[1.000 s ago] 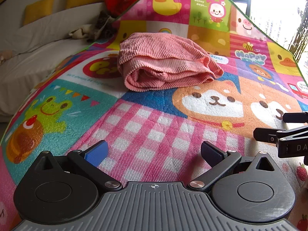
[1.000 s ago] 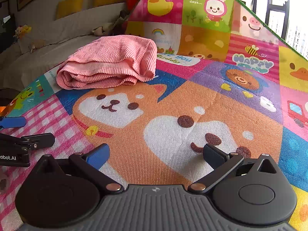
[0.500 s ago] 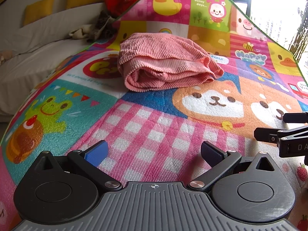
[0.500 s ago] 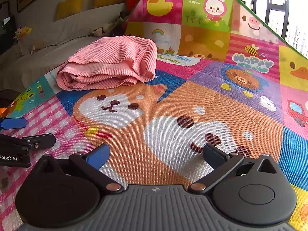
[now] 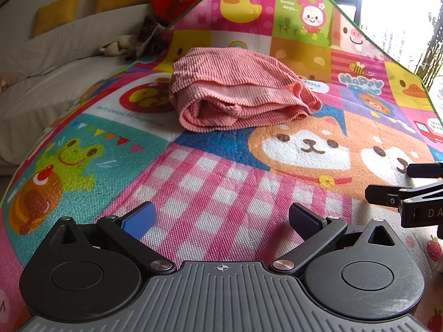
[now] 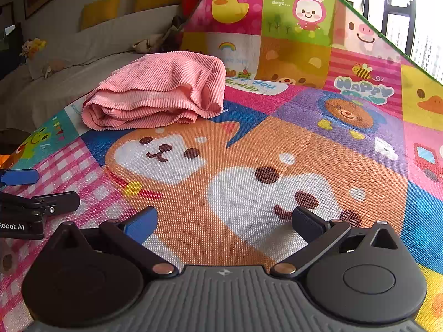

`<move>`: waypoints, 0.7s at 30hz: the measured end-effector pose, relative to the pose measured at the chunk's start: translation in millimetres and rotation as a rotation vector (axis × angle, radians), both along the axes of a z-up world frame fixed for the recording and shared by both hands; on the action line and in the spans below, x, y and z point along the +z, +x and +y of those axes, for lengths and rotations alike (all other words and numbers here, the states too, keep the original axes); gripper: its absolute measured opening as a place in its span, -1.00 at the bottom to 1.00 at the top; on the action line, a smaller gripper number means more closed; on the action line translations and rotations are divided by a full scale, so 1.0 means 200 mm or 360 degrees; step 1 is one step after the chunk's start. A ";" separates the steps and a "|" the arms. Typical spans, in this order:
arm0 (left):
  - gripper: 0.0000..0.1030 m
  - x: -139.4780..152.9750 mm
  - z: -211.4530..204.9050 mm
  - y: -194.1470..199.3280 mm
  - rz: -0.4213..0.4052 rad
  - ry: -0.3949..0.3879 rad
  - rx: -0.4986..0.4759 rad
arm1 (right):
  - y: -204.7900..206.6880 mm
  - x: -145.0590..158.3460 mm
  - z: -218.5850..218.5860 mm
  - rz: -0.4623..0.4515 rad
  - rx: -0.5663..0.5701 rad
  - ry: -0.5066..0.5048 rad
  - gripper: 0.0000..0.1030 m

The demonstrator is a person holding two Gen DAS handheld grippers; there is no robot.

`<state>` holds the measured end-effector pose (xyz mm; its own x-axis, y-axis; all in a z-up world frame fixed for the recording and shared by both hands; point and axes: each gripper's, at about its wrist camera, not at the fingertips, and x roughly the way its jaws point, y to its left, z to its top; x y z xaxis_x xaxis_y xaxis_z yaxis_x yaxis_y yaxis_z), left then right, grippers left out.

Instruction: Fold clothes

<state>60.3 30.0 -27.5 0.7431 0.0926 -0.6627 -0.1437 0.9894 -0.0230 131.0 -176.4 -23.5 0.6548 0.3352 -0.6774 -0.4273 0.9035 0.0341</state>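
lying ahead of both our tongs, well apart from them, is one pink garment [image 5: 238,94] [image 6: 157,91], folded into a thick, soft bundle. its cloth is ribbed like corduroy, with fine raised cords across the top layer and a smoother, paler band on the front face. the bundle is a rounded oblong; its long axis runs crosswise to our tongs, and the stacked, rolled edges face back toward us. from the left tongs it sits straight ahead, from the right tongs ahead and to the left.

it rests on one play mat [image 5: 210,182] [image 6: 304,149] of woven, grainy texture, printed in bright squares with cartoon dogs, a duck, a frog and pink checks.

our left gripper [image 5: 221,218] has its two fingers spread wide apart with nothing between them, over the pink checks. our right gripper [image 6: 224,221] is the same, fingers wide and empty, over the orange dog print. each has one blue pad and one dark pad. the two tongs sit side by side, near each other.

beyond the mat's far left edge stands a pale sofa [image 5: 55,63] with two yellow cushions [image 5: 58,12].
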 end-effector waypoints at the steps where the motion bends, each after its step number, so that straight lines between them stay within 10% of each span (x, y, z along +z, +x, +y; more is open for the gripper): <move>1: 1.00 0.00 0.00 0.00 -0.0001 -0.0001 0.0000 | 0.00 0.00 0.00 -0.0001 0.0002 -0.0009 1.00; 21: 1.00 0.00 0.00 0.00 0.0007 0.0010 -0.0002 | 0.00 0.00 0.01 -0.0001 0.0002 -0.0032 1.00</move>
